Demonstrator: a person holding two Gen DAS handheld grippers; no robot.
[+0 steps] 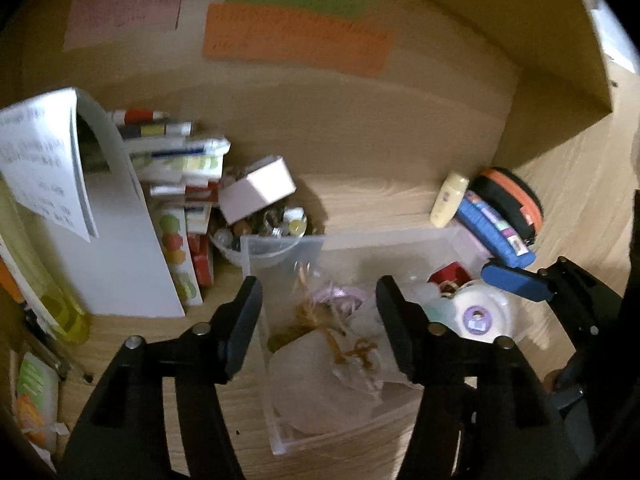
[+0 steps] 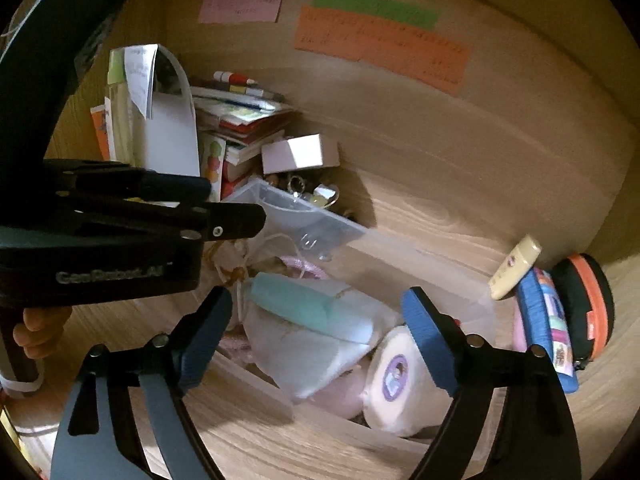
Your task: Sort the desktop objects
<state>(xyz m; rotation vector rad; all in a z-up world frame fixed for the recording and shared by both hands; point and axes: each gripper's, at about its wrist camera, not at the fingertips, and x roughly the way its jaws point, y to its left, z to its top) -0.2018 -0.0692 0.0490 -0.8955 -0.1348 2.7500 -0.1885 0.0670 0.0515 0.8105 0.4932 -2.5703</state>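
Desktop clutter sits mostly in and around a clear plastic box (image 1: 288,264) on the wooden desk (image 1: 380,196). Left tongs (image 1: 318,296) hang over the near-left part of that box with their black jaws apart and nothing between the pads; below the gap lie a tangle of brown twine (image 1: 320,320) and a pale plastic bag (image 1: 320,384). Right tongs (image 2: 316,316), with blue pads, stand wide open over the box as well, holding nothing. Between and under their jaws lie a mint-green packet (image 2: 296,300) on a white bag, and just by the right pad a white tape roll (image 2: 390,372) with a purple core label.

Beyond the left tongs, behind the box's far-left corner, a small bowl of odds and ends (image 1: 264,228) carries a tilted white carton (image 1: 260,192). Further left stands a stack of books (image 1: 180,168) beside a curled white sheet (image 1: 108,216). To the right of the right tongs, outside the box, a cream tube (image 2: 516,268) leans on a blue pack (image 2: 548,320), with a black and orange round case (image 2: 588,300) just behind it. Pink, green and orange paper notes (image 2: 380,36) are stuck on the back wall. A person's fingers (image 2: 36,328) wrap the left tool's handle.
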